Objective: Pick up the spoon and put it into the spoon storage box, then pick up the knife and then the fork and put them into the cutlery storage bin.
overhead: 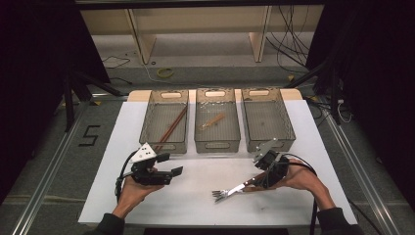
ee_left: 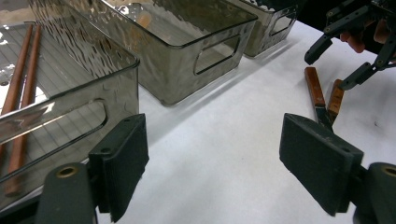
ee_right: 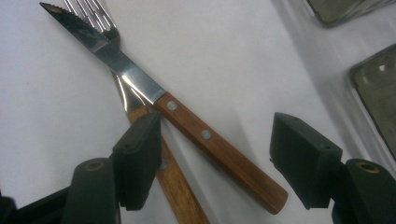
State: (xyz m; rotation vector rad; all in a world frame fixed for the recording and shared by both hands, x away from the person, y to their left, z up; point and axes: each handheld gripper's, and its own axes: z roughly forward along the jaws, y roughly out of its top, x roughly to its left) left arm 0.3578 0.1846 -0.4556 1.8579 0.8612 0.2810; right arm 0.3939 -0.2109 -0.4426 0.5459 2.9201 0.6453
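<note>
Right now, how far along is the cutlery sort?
Done: chopsticks lie in the left bin, a light wooden utensil in the middle bin. In hand: the open right gripper straddles the knife lying across the fork. Left: both pieces; the right bin looks empty. The left gripper is open, idle.

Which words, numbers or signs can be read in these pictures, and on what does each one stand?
"5": a dark figure marked on the grey floor left of the table, at.
No readable text on the three bins, the knife, the fork or the grippers.
</note>
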